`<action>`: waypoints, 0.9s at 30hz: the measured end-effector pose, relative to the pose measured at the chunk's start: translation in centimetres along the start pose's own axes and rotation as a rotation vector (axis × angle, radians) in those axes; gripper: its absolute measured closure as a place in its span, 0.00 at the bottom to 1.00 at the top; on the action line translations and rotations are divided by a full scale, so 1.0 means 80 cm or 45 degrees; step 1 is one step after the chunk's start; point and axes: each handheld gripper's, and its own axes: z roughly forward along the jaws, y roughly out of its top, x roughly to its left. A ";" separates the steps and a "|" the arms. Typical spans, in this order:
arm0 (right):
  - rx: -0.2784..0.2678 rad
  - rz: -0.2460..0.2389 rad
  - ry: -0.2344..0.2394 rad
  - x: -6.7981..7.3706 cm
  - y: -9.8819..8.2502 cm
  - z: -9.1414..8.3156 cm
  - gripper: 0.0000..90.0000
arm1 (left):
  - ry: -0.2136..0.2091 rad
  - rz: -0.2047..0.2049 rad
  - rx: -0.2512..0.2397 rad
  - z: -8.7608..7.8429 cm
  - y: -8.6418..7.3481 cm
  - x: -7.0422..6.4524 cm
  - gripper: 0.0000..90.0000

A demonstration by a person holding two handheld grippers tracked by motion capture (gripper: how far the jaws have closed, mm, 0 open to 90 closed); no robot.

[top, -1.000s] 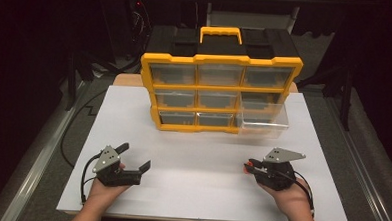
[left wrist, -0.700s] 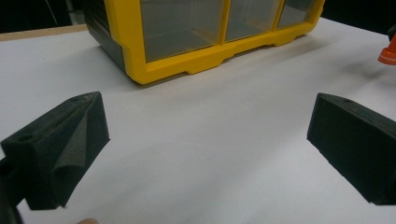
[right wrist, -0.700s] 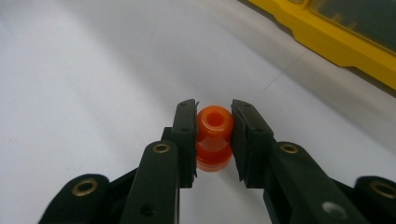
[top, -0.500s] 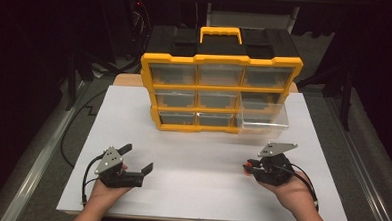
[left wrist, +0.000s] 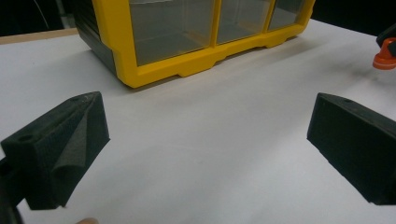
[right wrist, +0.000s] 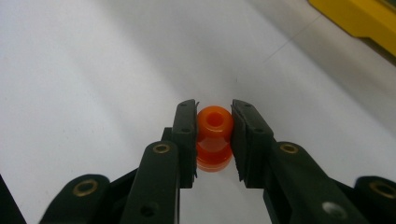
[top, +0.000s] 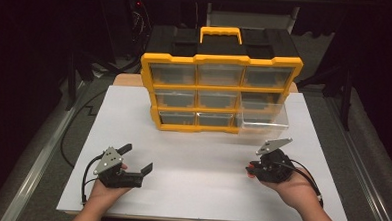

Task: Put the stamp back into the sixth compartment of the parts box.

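Since a second ago the right tongs (top: 251,169) have tipped slightly but remain low over the white table (top: 202,156), clamped on a small orange spool (right wrist: 214,135); it looks ready to carry to the organizer (top: 220,86). Its bottom-right clear drawer (top: 262,121) stands pulled out, seemingly empty; the other drawers' contents cannot be made out. The left tongs (top: 138,159) rest wide open, holding nothing.
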 end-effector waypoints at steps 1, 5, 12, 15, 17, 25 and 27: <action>0.016 0.002 0.005 -0.001 0.000 0.000 0.81 | 0.000 -0.001 -0.002 0.000 0.000 0.000 0.00; 0.058 -0.010 0.025 -0.004 0.001 0.001 0.81 | -0.002 -0.004 -0.004 0.000 0.000 0.000 0.00; 0.119 -0.040 0.049 -0.006 0.008 -0.003 0.81 | -0.013 -0.001 -0.005 0.000 0.000 -0.001 0.00; 0.155 -0.051 0.062 -0.006 0.010 -0.005 0.81 | -0.023 0.002 -0.001 0.000 0.000 -0.001 0.00; 0.175 -0.062 0.069 -0.007 0.011 -0.006 0.81 | -0.022 -0.003 -0.004 0.000 0.000 -0.001 0.00; 0.248 -0.098 0.094 -0.008 0.017 -0.011 0.81 | -0.031 0.001 0.003 -0.001 0.000 -0.001 0.00; 0.261 -0.106 0.102 -0.008 0.018 -0.012 0.81 | -0.032 0.002 0.005 0.000 0.000 -0.001 0.00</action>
